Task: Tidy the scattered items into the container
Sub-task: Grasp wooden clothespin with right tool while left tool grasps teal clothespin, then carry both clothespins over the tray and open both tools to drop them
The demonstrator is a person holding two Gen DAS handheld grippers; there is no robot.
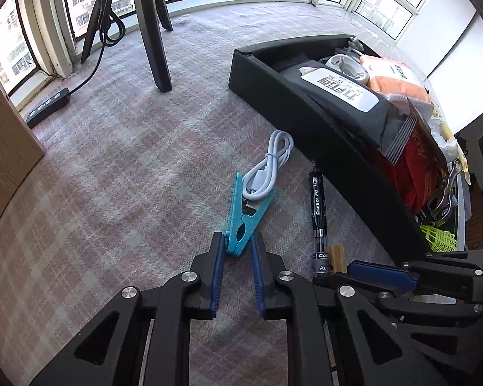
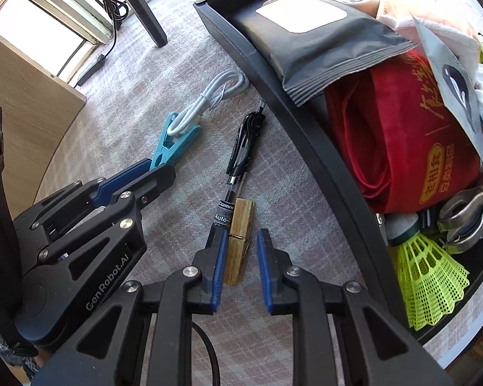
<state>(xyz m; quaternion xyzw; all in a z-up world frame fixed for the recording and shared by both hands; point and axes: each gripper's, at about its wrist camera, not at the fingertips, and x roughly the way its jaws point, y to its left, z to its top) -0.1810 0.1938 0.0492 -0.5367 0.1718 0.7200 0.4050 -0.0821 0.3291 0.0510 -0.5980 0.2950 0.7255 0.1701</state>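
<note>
The left gripper (image 1: 237,247) is seen spread apart around the jaw end of the teal clothespin (image 1: 245,222), pads flanking it with small gaps showing, while the white cable (image 1: 267,167) is pinched in the clip's far end on the checked cloth (image 1: 112,177). The right gripper (image 2: 241,251) is likewise held parted astride the wooden clothespin (image 2: 240,241), which is lying against the left pad and just beside the black pen (image 2: 241,151). The black container (image 2: 306,119), well stocked with packets and a yellow shuttlecock (image 2: 431,273), is found just right of the pen.
</note>
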